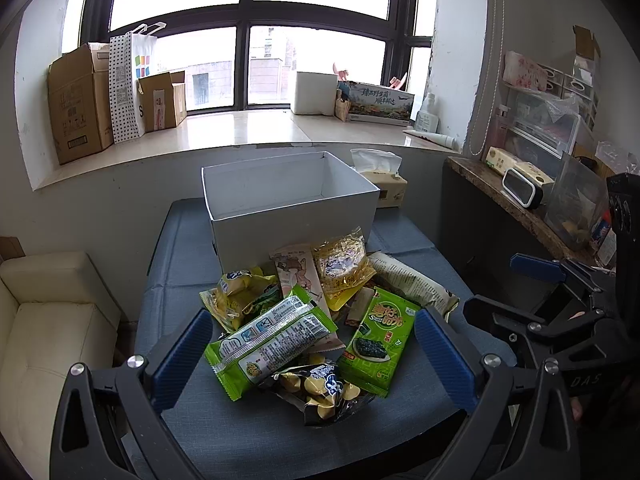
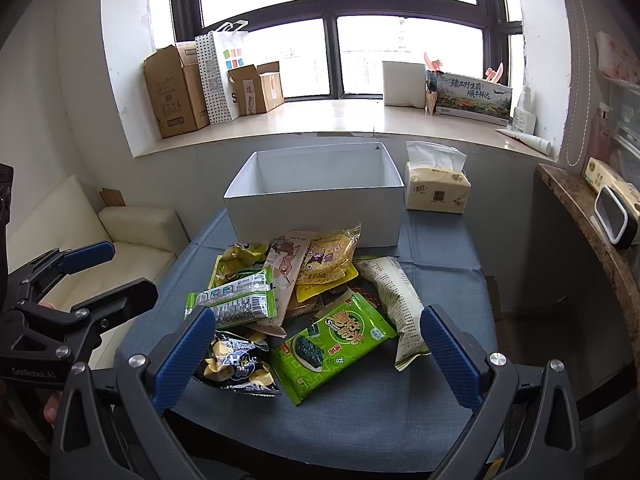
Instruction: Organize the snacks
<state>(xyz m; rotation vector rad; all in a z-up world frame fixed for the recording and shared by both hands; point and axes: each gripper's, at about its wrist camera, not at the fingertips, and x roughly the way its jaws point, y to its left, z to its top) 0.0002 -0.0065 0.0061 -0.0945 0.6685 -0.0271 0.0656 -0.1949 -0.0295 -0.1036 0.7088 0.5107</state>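
A pile of snack packets lies on the blue-clothed table (image 1: 180,264), in front of an open white box (image 1: 288,216) (image 2: 320,216) whose visible inside is bare. Nearest me are a green seaweed packet (image 1: 376,340) (image 2: 332,344), a green-and-white bar packet (image 1: 268,340) (image 2: 232,300) and a dark packet of yellow pieces (image 1: 320,392) (image 2: 236,364). Behind them lie a yellow noodle packet (image 1: 344,268) (image 2: 326,260) and a long white packet (image 1: 412,284) (image 2: 396,300). My left gripper (image 1: 314,356) (image 2: 104,276) hovers open before the pile. The right gripper (image 2: 316,356) (image 1: 520,292) is also open, holding nothing.
A tissue pack (image 1: 384,180) (image 2: 436,188) stands right of the box. A cream sofa (image 1: 52,320) is to the left, and a brown shelf (image 1: 500,188) with a clock and containers is to the right. Cardboard boxes (image 2: 176,92) line the windowsill behind.
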